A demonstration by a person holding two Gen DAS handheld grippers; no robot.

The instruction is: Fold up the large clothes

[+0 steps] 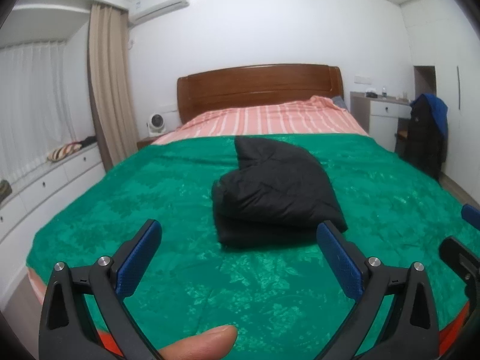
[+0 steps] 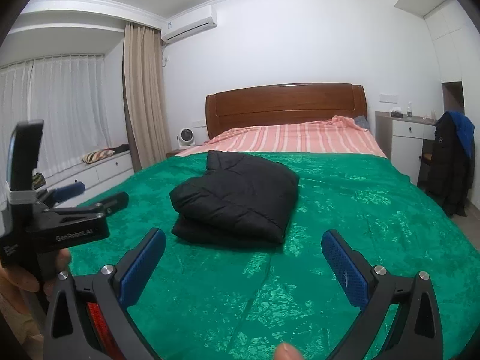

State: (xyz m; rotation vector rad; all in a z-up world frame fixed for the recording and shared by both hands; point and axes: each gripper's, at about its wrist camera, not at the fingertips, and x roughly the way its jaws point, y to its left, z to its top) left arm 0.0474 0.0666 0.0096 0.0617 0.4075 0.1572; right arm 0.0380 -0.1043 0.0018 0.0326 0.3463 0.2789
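I see the black puffer jacket (image 1: 274,192) folded into a bundle mid-bed on the green blanket (image 1: 150,186) — soft, puffy, probably light and slippery. Left tongs (image 1: 238,258) and right tongs (image 2: 243,262) gape wide, empty, short of it — I'd pinch a thick folded edge.

I see white walls, a wooden headboard (image 2: 286,106) at centre, beige curtain (image 2: 142,96) left, air conditioner (image 2: 189,23) upper left.
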